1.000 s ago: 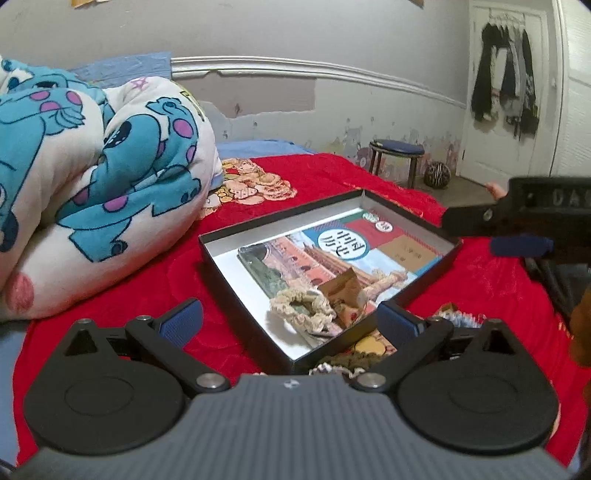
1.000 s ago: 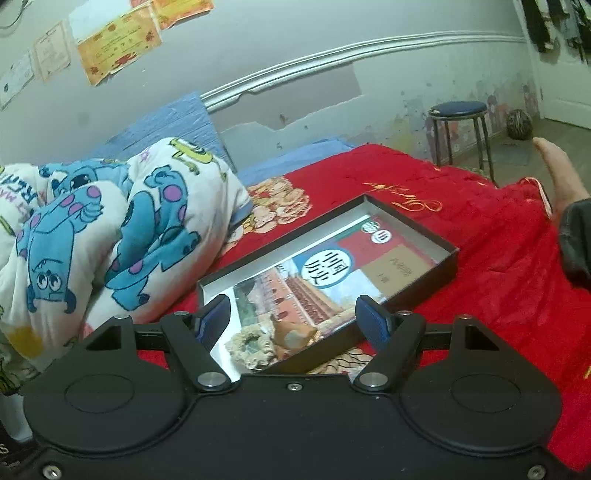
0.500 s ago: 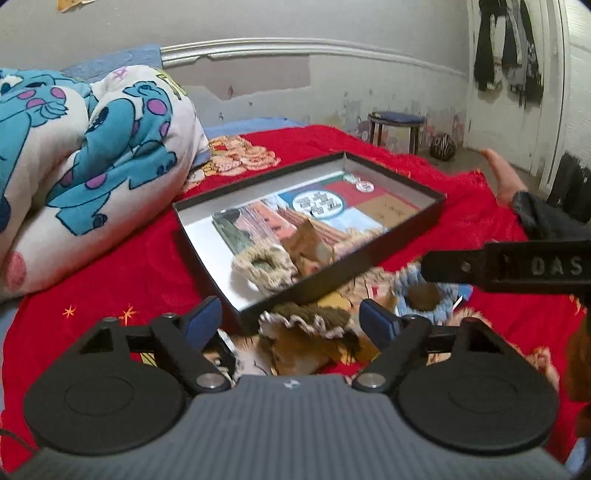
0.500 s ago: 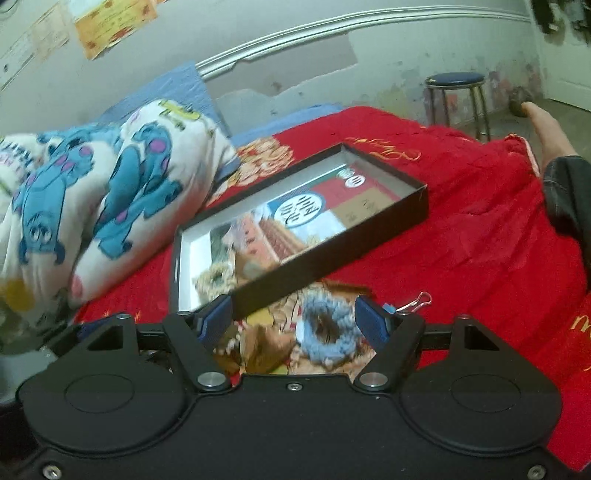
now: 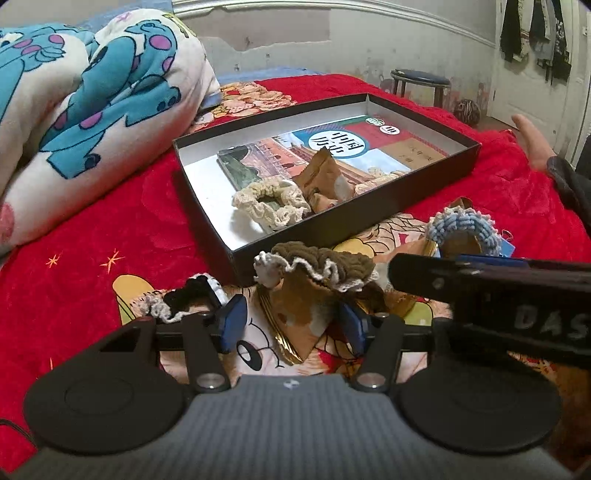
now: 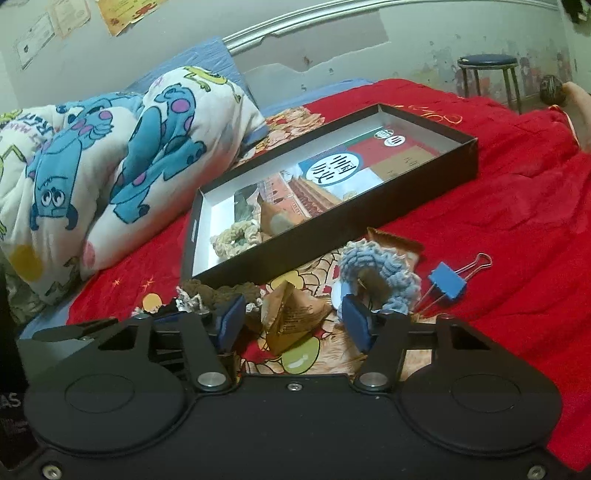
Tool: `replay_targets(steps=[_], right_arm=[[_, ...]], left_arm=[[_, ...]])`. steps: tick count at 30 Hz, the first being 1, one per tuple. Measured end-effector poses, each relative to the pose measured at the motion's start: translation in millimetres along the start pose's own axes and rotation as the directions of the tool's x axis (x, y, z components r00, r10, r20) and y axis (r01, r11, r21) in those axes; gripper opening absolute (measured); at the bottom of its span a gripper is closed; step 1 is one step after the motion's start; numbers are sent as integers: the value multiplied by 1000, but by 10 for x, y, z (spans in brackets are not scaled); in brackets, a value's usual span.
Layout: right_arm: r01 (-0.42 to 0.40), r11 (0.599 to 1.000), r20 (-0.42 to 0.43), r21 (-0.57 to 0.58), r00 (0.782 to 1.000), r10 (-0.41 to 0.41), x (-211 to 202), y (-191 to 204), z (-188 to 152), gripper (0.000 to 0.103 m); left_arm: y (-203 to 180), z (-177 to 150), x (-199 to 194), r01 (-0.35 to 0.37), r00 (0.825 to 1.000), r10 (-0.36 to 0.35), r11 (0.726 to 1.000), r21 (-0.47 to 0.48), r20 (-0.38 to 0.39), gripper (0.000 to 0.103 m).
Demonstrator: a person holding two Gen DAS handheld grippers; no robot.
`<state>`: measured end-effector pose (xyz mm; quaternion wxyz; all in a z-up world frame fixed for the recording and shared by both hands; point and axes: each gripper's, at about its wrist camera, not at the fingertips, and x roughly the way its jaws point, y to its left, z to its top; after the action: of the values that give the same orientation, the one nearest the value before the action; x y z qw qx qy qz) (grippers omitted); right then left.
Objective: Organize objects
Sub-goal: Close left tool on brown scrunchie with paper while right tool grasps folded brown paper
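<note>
The black box point(image 5: 373, 218) lies open on the red bedspread point(image 5: 110, 206), its long side running toward the far right corner of the bed. Inside it: a book point(image 5: 332, 147) flat on the floor of the box, a cream scrunchie point(image 5: 269, 203) at the near end, and a brown snack packet point(image 5: 325, 173) resting on the book.

Outside the box, along its near wall, loose items sit on a cartoon-print patch of the bedspread. A brown scrunchie point(image 5: 317, 262) with pale trim lies on a tan triangular packet point(image 5: 295, 314). A black-and-white scrunchie point(image 5: 184, 299) is to its left. A blue scrunchie point(image 6: 380, 273) lies to the right, with a blue binder clip point(image 6: 448, 278) just beside it.

The left gripper point(image 5: 293, 323) is closing, the tan packet between its blue pads; contact is not evident. The right gripper point(image 6: 293, 321) is closing as well, another tan packet point(image 6: 291, 314) between its pads, not yet pressed. The blue scrunchie sits just beyond its right finger.

A rolled monster-print blanket point(image 6: 110, 155) occupies the left side of the bed. The wall behind shows peeling paint; papers point(image 6: 74, 18) hang on it. A stool point(image 6: 487, 74) stands on the floor beyond the bed, and clothes point(image 5: 535, 33) hang at a door.

A bare foot point(image 5: 532, 144) is cut off at the right edge. The right gripper's body hides part of the blue scrunchie in the left view.
</note>
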<state>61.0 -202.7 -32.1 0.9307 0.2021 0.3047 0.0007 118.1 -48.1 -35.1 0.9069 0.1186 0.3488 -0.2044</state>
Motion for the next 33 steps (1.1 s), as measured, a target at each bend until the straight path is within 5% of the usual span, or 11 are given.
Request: replay_targets(steps=[27,33], right_arm=[[30,998,33,49,999,-32,310,-40,-203,41],[33,999,42,37,999,-34,288,-29,-228,40]], left_arm=[[-203,-117,111,-83,995,83,997,3,60,49],[-422,-249,94,-190,973,180,980,65,142,49]])
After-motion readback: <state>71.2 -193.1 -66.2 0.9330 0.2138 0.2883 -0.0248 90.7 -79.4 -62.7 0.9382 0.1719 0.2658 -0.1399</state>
